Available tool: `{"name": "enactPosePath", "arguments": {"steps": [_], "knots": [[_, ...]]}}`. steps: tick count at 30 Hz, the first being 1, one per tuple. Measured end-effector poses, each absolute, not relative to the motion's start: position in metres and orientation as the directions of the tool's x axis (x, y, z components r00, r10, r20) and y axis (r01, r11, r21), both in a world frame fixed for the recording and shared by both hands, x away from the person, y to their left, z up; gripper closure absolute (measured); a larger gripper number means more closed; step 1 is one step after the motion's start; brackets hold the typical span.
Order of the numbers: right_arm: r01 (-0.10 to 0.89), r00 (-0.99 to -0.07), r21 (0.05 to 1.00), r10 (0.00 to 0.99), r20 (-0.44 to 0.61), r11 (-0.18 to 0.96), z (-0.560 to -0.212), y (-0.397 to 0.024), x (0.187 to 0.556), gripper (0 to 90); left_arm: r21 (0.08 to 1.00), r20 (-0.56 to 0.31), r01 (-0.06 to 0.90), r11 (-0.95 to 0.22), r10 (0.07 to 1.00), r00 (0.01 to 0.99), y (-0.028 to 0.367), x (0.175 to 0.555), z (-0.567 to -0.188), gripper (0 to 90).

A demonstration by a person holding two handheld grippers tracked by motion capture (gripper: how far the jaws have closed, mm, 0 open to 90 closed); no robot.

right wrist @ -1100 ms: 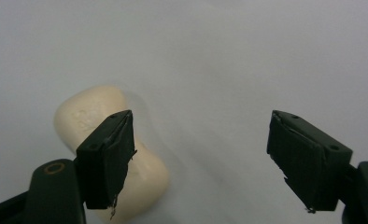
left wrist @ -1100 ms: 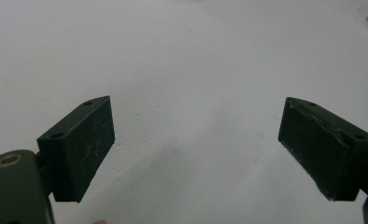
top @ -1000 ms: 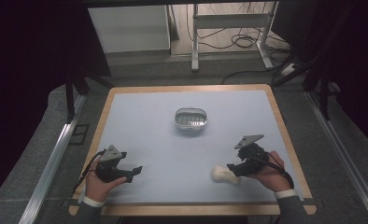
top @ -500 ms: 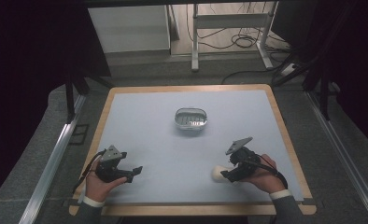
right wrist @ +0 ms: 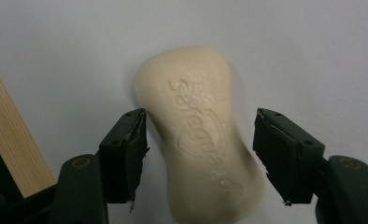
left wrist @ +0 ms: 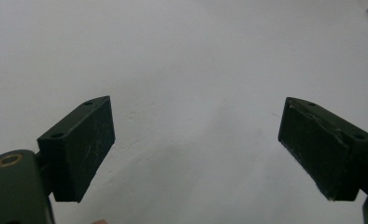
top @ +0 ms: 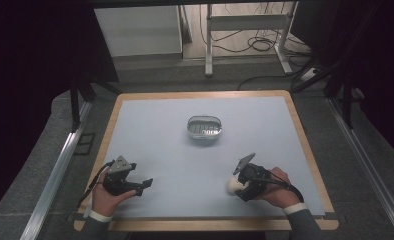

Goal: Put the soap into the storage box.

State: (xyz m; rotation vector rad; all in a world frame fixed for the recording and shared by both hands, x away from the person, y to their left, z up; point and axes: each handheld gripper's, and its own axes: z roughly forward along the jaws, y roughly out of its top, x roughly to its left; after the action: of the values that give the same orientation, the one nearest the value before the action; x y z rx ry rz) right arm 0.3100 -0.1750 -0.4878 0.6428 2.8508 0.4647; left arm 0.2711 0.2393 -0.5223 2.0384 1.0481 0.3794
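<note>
A cream bar of soap with an embossed name lies flat on the pale table, near its front right. My right gripper is down at the table with a jaw on each side of the bar. Its jaws have just been closing; in the right gripper view a narrow gap remains on each side of the soap. My left gripper rests at the front left, open wide, with bare table between its pads.
A small oval metal dish stands at the table's middle, beyond both grippers. The table's wooden rim runs close to the right hand, and its front edge shows as a wooden strip beside the soap.
My right gripper has moved left and down onto the soap, and its jaws have narrowed around the bar. The left gripper and the dish have stayed put.
</note>
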Motion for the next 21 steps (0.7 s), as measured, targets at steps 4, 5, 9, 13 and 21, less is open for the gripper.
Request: {"name": "enactPosePath", "arguments": {"steps": [4, 5, 9, 13, 21], "knots": [[0.368, -0.9, 0.3, 0.418, -0.122, 0.88, -0.491, -0.171, 0.311, 36.7, 0.765, -0.089, 0.547, -0.341, 0.785, 0.613, 0.239, 0.271, -0.522, 11.2], [0.362, -0.902, 0.286, 0.411, -0.133, 0.887, -0.493, -0.169, 0.312, 39.4, 0.764, -0.088, 0.547, -0.341, 0.785, 0.613, 0.239, 0.271, -0.522, 11.2], [0.345, -0.91, 0.259, 0.389, -0.142, 0.902, -0.496, -0.167, 0.314, 44.0, 0.764, -0.088, 0.547, -0.343, 0.784, 0.614, 0.239, 0.271, -0.523, 11.2], [0.356, -0.907, 0.253, 0.398, -0.136, 0.899, -0.494, -0.166, 0.315, 49.1, 0.764, -0.088, 0.547, -0.342, 0.784, 0.614, 0.239, 0.271, -0.522, 11.2], [0.391, -0.888, 0.299, 0.442, -0.127, 0.871, -0.481, -0.171, 0.32, 49.2, 0.767, -0.086, 0.544, -0.341, 0.785, 0.613, 0.24, 0.271, -0.522, 11.2]]}}
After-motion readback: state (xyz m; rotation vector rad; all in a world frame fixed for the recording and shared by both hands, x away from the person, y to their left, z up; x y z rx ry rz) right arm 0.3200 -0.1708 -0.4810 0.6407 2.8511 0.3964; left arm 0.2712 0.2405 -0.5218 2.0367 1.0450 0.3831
